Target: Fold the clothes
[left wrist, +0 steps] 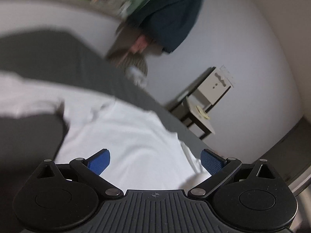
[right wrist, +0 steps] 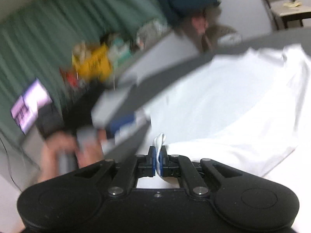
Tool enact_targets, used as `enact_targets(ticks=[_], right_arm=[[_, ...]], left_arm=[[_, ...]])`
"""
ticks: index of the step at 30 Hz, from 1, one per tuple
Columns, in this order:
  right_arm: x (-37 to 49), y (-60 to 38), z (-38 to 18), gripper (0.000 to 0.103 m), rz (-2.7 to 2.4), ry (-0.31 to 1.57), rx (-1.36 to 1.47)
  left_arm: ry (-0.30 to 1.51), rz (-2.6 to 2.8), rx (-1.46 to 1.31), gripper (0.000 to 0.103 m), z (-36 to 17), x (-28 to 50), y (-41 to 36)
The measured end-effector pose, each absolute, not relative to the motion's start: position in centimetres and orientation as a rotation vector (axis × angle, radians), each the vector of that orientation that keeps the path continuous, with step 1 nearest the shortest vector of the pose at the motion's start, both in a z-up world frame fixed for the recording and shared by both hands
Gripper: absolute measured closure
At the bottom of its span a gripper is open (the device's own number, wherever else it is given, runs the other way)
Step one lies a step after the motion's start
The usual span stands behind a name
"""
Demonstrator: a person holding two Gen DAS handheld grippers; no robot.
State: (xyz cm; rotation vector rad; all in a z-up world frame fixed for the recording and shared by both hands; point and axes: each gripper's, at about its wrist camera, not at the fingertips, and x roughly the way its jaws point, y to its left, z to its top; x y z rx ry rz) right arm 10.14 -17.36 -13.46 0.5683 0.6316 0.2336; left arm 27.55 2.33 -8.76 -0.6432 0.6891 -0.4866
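Observation:
A white shirt (left wrist: 124, 136) lies spread on a grey table (left wrist: 50, 58). My left gripper (left wrist: 155, 162) hovers over the shirt, open, with its blue pads wide apart and only the flat cloth below them. In the right wrist view the same white shirt (right wrist: 223, 101) stretches away to the right. My right gripper (right wrist: 158, 160) is shut on a pinched fold of the shirt's edge, and a tuft of white cloth sticks up between the blue pads. The picture is blurred by motion.
A person's hand (right wrist: 58, 151) holding the other gripper's handle shows at lower left in the right wrist view. A small side table (left wrist: 202, 104) stands by the white wall. Dark blue clothing (left wrist: 171, 15), a green curtain (right wrist: 48, 29) and cluttered shelves (right wrist: 93, 64) lie beyond the table.

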Motion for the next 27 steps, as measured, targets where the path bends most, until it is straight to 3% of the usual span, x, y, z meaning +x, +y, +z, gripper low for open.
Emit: enact_targets(ticks=[9, 14, 16, 17, 18, 20, 27], right_arm=[[8.3, -11.7, -12.5, 0.098, 0.377, 0.645, 0.387], [10.1, -11.1, -15.0, 0.098, 0.440, 0.790, 0.367], [10.0, -10.9, -15.8, 0.093, 0.412, 0.805, 0.354], [9.8, -11.1, -16.1, 0.077, 0.396, 0.805, 0.354], [8.8, -12.0, -15.9, 0.053, 0.371, 0.775, 0.377], [8.2, -14.7, -15.0, 0.033, 0.289, 0.666, 0.431], [9.1, -30.7, -16.6, 0.034, -0.196, 0.514, 0.710]], left_arm=[[0.740, -0.600, -0.586, 0.003, -10.4, 29.9, 0.8], [0.822, -0.680, -0.567, 0.003, -11.1, 30.9, 0.1], [0.838, -0.684, -0.545, 0.003, -11.3, 30.9, -0.2], [0.845, -0.687, -0.536, 0.003, -11.4, 30.9, -0.3], [0.844, -0.692, -0.532, 0.003, -11.5, 30.8, -0.4], [0.842, -0.713, -0.541, 0.003, -11.7, 30.6, -0.7], [0.860, -0.763, -0.586, 0.003, -13.9, 29.5, -3.8]])
